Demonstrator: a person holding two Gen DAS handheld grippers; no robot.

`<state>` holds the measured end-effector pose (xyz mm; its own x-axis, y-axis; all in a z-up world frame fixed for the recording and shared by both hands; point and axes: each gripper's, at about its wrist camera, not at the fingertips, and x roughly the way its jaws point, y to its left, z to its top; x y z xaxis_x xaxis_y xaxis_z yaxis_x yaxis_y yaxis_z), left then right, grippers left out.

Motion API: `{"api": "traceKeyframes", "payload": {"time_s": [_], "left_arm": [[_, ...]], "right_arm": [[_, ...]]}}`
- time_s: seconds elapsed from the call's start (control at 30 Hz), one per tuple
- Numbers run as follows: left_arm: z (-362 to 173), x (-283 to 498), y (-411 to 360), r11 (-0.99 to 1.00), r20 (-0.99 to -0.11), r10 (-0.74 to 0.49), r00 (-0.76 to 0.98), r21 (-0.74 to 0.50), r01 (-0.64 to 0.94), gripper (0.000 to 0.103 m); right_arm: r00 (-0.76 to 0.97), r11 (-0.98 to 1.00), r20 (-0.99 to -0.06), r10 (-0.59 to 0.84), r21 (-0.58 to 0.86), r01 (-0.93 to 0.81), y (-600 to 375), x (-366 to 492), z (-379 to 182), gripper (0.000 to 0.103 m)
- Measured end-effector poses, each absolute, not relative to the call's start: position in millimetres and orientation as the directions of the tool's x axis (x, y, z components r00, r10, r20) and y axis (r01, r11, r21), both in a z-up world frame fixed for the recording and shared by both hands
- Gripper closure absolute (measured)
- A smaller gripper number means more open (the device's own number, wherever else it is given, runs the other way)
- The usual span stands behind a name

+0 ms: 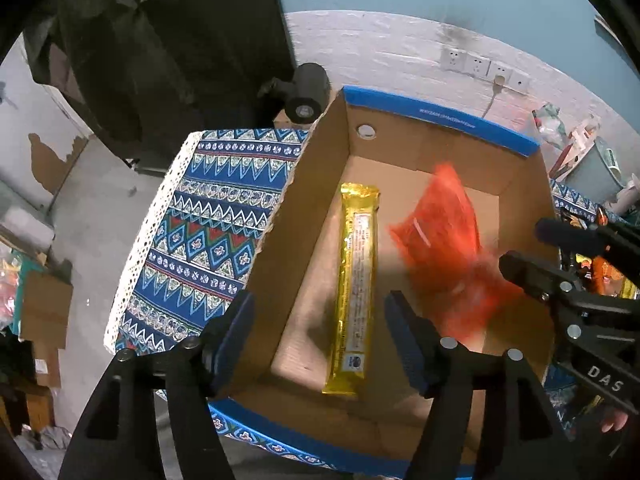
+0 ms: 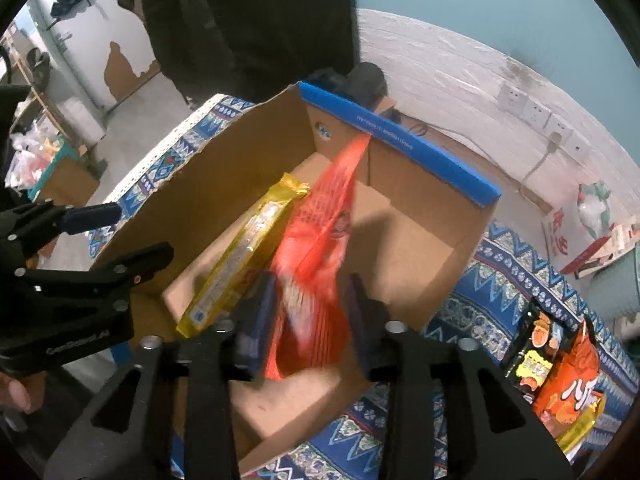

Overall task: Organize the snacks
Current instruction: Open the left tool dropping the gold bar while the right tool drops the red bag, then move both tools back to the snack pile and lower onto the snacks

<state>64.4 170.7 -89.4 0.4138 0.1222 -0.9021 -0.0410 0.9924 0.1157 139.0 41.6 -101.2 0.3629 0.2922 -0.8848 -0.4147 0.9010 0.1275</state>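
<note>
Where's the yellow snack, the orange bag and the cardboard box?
yellow snack (image 1: pixel 356 280): left wrist view, middle of its wrapper.
orange bag (image 2: pixel 316 240): right wrist view, blurred middle of the bag.
cardboard box (image 1: pixel 292 248): left wrist view, inside of its left wall.

Brown cardboard box (image 1: pixel 304 240), blue-printed rim. Inside: gold-yellow snack bar (image 1: pixel 356 284) with white label strip on left, blurred orange-red packet (image 1: pixel 444 236) on right. Tablecloth (image 1: pixel 200 236): blue, white zigzag and diamond bands, white lace edge. Right of box: orange bag (image 2: pixel 568 384), black-and-yellow bag (image 2: pixel 534 354).
</note>
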Motion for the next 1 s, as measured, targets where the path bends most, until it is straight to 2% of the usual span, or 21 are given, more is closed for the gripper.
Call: {"api": "traceKeyframes", "payload": {"time_s": [0.03,0.33,1.0], "left_arm": [[-89.5,64.6,169.9,0.993,-0.902,0.119,0.415,0.113,-0.039,0.032],[-75.6,55.2,143.5,0.997,-0.895,0.064,0.442,0.079,0.015,0.027],[-69.7,25.7,41.0,0.967,-0.905,-0.053,0.421,0.059,0.249,0.026]], "right_arm": [[0.375,0.905,-0.880,0.291,0.125,-0.408,38.5,138.4,-98.0,0.047],[0.438,0.924,-0.863,0.252,0.081,-0.373,13.5,124.1,-74.5,0.031],[0.470,0.973,-0.873,0.129,0.020,-0.231,-104.5,67.8,-54.0,0.029]]}}
